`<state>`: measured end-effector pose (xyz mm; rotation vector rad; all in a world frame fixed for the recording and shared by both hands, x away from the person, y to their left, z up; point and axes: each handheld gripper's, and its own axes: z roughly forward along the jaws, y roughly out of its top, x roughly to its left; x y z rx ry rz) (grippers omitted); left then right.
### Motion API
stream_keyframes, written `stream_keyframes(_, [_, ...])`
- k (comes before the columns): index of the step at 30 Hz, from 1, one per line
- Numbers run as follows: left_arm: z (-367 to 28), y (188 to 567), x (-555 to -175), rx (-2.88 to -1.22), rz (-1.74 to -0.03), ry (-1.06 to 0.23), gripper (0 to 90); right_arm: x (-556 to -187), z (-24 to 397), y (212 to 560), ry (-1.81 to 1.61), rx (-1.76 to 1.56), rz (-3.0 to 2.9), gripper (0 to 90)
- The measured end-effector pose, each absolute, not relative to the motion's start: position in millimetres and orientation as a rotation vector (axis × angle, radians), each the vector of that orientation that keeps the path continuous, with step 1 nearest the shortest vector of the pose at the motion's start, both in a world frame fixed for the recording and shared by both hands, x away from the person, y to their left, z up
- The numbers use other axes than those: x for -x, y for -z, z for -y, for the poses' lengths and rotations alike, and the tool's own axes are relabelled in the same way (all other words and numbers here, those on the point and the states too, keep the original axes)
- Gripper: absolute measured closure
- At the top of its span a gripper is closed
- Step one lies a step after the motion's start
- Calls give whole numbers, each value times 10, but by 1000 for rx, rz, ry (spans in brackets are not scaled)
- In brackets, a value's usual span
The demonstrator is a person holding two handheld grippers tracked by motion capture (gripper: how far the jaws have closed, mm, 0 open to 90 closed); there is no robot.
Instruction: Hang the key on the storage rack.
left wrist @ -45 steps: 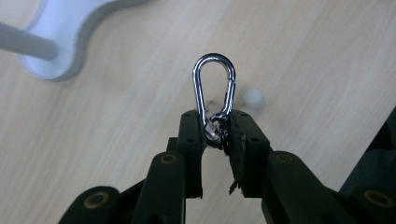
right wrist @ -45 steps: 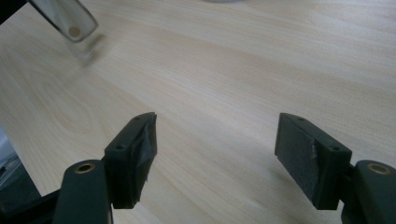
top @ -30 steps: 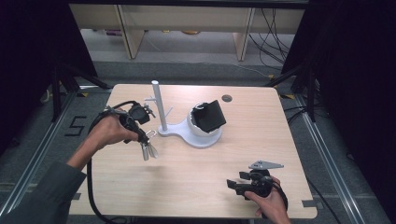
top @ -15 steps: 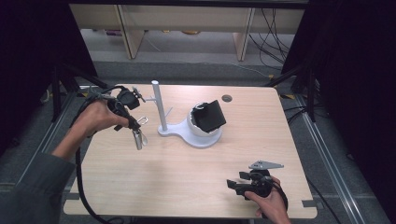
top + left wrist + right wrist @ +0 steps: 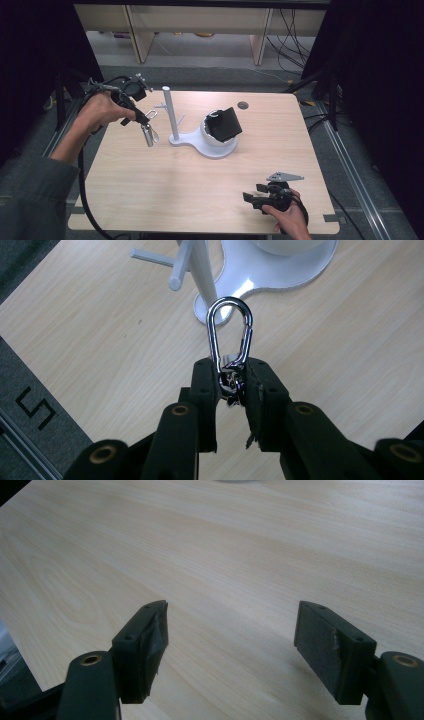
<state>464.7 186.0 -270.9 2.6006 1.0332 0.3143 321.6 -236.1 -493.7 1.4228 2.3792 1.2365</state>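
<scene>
One short gap is what the coming move turns on: the space between the carabiner [image 5: 230, 335] and the pegs of the white stand [image 5: 172, 125]. The left gripper [image 5: 142, 119] has its jaws nearly together, pinched on the small ring and chain at the carabiner's lower end, so the clip's long axis runs straight out past the fingertips, in line with the jaws. In the left gripper view the oval loop points toward the stand's post, and its far end lies over the edge of the white base [image 5: 280, 275]; a short peg [image 5: 156, 261] sticks out from the post up and to the left of the loop. In the high view the gripper is held clear above the surface [image 5: 200, 200], just left of the post, with the keyring's other metal pieces [image 5: 149, 136] dangling beneath it. The loop appears not yet to touch either post or peg.

Judged from this, the left hand is plainly the nearer one and the likely next step is to bring the loop sideways and over a peg end, which calls for the loop's opening to face the peg rather than its edge.

The right gripper [image 5: 260, 197] rests low at the near right of the surface, well apart from the stand, jaws standing wide with nothing between them.
</scene>
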Motion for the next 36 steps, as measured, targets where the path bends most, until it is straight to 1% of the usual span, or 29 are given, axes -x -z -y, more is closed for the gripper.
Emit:
stream_keyframes(5, [-1875, 2674, -4713, -2595, -1068, -329, 751, -3216, 2358, 4939, -1239, -1423, -2380, 305])
stream_keyframes(9, [-1890, 2640, -4774, -2590, -1050, -354, 751, -3216, 2359, 4940, -1240, -1419, -2382, 305])
stream_keyframes(13, [-1878, 2626, -4831, -2582, -1071, -361, 751, -3215, 2358, 4940, -1240, -1420, -2383, 305])
stream_keyframes(15, [-1867, 2621, -4859, -2575, -1063, -342, 751, -3220, 2349, 4951, -1269, -1422, -2396, 305])
stream_keyframes(21, [-1823, 2671, -4955, -2568, -1076, -325, 751, -3214, 2359, 4940, -1241, -1419, -2385, 305])
stream_keyframes(22, [-1819, 2687, -4971, -2559, -1075, -340, 751, -3213, 2361, 4937, -1239, -1418, -2384, 305])
stream_keyframes(25, [-1790, 2750, -5015, -2562, -1095, -317, 751, -3215, 2363, 4938, -1239, -1420, -2384, 305])
stream_keyframes(36, [-1793, 2846, -5090, -2558, -1130, -310, 751, -3216, 2357, 4941, -1253, -1422, -2389, 305])
